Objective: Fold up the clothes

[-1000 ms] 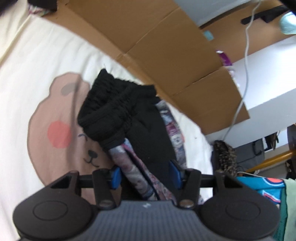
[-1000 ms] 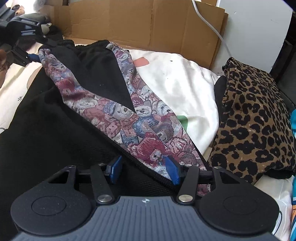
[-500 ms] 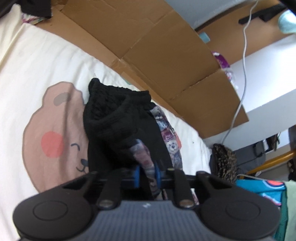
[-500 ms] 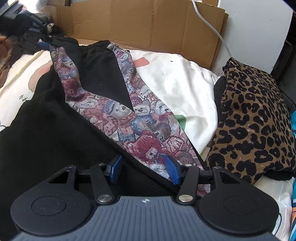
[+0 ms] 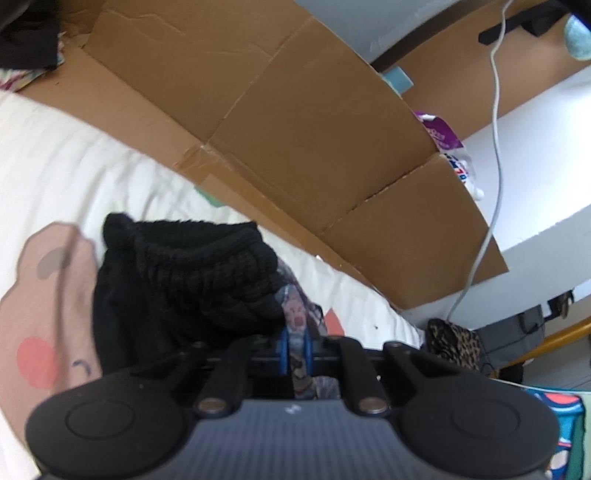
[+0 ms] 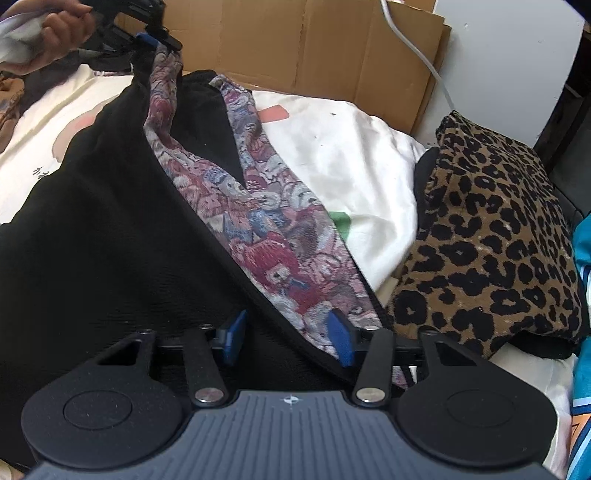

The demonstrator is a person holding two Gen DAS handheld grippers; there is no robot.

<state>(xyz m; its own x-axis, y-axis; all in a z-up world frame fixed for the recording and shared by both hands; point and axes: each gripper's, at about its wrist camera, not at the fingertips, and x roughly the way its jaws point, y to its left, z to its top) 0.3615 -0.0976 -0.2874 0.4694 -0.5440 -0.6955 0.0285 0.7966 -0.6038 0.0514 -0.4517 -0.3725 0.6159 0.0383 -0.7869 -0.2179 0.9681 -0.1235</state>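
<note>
A black jacket (image 6: 92,236) with a bear-print lining (image 6: 273,236) lies spread over a cream bedsheet. My left gripper (image 5: 295,345) is shut on the jacket's lined edge beside its black ribbed cuff (image 5: 199,273). In the right wrist view that same left gripper (image 6: 147,37) is at the top left, held by a hand (image 6: 62,31), and lifts the jacket's corner off the bed. My right gripper (image 6: 286,338) stands open low over the jacket, its blue pads on either side of the seam between black cloth and lining.
A brown cardboard sheet (image 5: 295,122) stands along the far side of the bed. A leopard-print garment (image 6: 491,236) lies to the right of the jacket, with a teal printed cloth (image 6: 583,258) beyond it. A white cable (image 5: 495,155) hangs down the wall.
My left gripper closed from open onto the jacket's lined edge, then lifted it up and away. The right gripper stayed open in place over the jacket.
</note>
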